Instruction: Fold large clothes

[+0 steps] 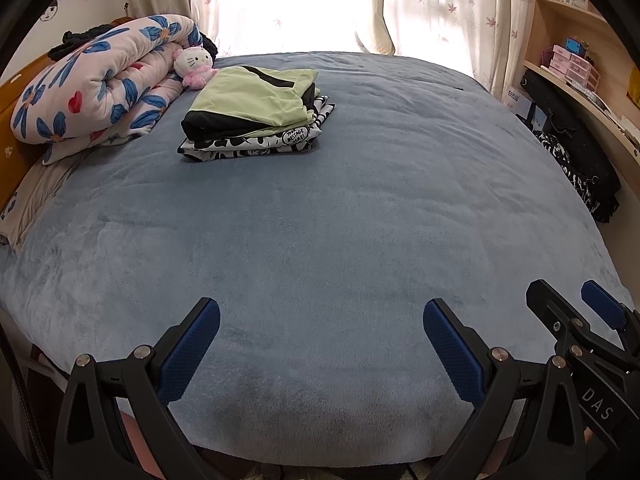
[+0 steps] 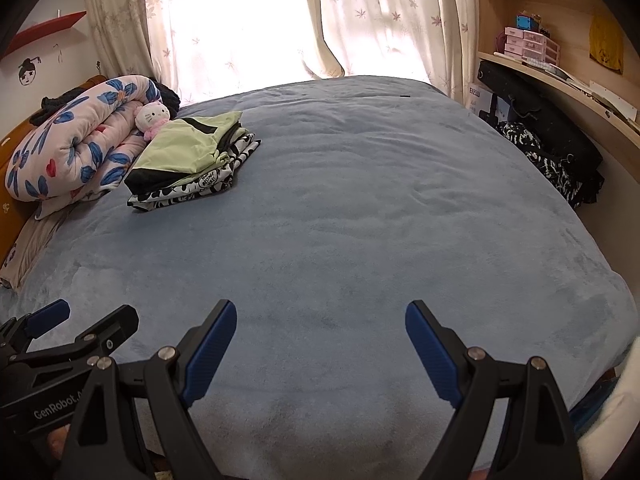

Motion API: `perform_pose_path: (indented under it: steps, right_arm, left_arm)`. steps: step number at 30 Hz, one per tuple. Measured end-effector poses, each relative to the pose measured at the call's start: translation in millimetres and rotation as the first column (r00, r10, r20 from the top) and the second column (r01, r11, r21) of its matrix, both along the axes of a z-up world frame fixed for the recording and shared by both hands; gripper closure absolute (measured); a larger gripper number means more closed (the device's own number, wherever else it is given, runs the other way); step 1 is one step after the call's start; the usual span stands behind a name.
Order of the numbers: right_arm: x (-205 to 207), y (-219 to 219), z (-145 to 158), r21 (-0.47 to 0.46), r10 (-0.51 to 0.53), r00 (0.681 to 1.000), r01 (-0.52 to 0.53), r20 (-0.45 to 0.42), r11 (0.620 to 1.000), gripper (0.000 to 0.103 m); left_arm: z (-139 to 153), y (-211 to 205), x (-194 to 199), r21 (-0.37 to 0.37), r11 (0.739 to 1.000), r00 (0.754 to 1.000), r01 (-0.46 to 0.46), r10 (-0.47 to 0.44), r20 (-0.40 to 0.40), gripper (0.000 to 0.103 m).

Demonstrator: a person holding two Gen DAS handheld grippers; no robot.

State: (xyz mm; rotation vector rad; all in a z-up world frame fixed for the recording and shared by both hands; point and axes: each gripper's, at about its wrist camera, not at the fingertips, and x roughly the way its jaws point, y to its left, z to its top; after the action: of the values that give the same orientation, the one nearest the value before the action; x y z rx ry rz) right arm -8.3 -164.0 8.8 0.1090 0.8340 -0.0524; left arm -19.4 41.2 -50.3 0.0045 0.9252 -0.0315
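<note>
A stack of folded clothes lies on the blue bed cover at the far left: a green and black garment on top of black-and-white printed ones. It also shows in the right wrist view. My left gripper is open and empty over the near edge of the bed. My right gripper is open and empty beside it, also over the near edge. The right gripper shows at the left wrist view's right edge, the left gripper at the right wrist view's left edge.
A rolled floral quilt and a white plush cat lie by the headboard at the left. Dark printed clothes hang off the bed's right side, under a wooden shelf unit. Curtains cover the far window.
</note>
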Motion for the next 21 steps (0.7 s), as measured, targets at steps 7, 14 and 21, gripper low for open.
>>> perform_pose_path:
  steps: [7,14,21]
  right_arm:
    - [-1.0,-0.4,0.2,-0.002,0.000,1.000,0.000,-0.002,1.000,0.016]
    - [-0.9,-0.3,0.5,-0.003,0.000,1.000,0.000,-0.001,1.000,0.016]
    - [-1.3,-0.2,1.1,-0.004,0.001,1.000,-0.001,-0.001,1.000,0.016]
  left_arm:
    - [-1.2,0.9,-1.7,-0.001,1.000,1.000,-0.002,0.002,-0.006,0.002]
    - [-1.8,0.7,-3.2,-0.003,1.000,1.000,-0.003,0.003,-0.007,0.002]
    - [-3.2,1.6,-3.7,-0.007,1.000,1.000,-0.004,0.004,-0.012,0.002]
